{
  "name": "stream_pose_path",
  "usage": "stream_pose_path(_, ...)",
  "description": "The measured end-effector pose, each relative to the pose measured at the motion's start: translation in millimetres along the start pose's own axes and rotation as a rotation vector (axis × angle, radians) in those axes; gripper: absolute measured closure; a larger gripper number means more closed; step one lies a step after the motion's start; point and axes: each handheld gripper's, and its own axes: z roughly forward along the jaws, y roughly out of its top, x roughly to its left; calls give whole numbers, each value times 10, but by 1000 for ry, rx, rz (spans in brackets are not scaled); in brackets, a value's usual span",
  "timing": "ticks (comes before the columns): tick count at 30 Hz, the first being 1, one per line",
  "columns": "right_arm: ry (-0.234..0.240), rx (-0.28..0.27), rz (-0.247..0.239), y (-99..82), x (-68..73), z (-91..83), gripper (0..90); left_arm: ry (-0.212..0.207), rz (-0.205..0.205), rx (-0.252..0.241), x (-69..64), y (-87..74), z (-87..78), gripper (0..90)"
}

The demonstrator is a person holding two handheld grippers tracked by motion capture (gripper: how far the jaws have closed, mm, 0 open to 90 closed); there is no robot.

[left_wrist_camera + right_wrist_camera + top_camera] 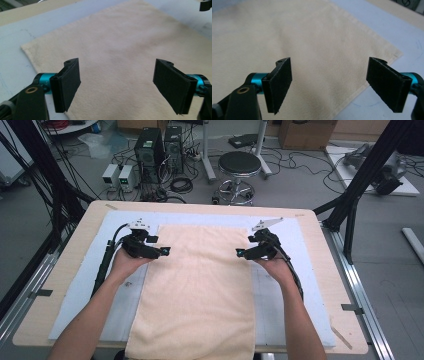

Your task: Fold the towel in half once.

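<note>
I had both claws over the far end of the cream towel (pixel 197 290), which lay flat on the pale mat (pixel 80 285) covering the wooden table (pixel 60 255). Its long axis ran from twelve to six o'clock in the high view, the near end hanging over the table's edge at six.

The left claw (pixel 164 251) sat at the towel's nine o'clock edge, close to the far left corner, pointing inward toward three. The right claw (pixel 240 253) mirrored it at the three o'clock edge, pointing toward nine. Each was about equally near its own corner.

In the left gripper view the left claw (pixel 116 85) stood wide apart with bare cloth below and nothing pinched; the corner lay toward ten o'clock. In the right gripper view the right claw (pixel 329 85) was just as wide and empty, the towel's edge running beneath it and the corner off toward three o'clock.

My judgement: the next move turned on each claw reaching its far corner, likely to fold the towel toward six.
</note>
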Motion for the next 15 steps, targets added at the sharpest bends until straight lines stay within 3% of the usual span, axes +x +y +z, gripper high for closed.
stream_pose_path(3, 3, 26, 19, -37, -44, 112, 268, 38, 0, 50, 59, -65, 123, 287)
stream_pose_path(6, -4, 64, 32, -77, -76, 219, 323, 70, 2, 130, 127, -150, 244, 333)
stream_pose_path(9, 2, 104, 45, -122, -109, 320, 380, 80, -7, 162, 179, -207, 288, 387)
stream_pose_path(11, 19, 129, 60, -154, -133, 379, 427, 81, -13, 146, 202, -222, 277, 440)
stream_pose_path(15, 23, 121, 98, -188, -183, 394, 561, 117, 25, 160, 186, -216, 278, 545)
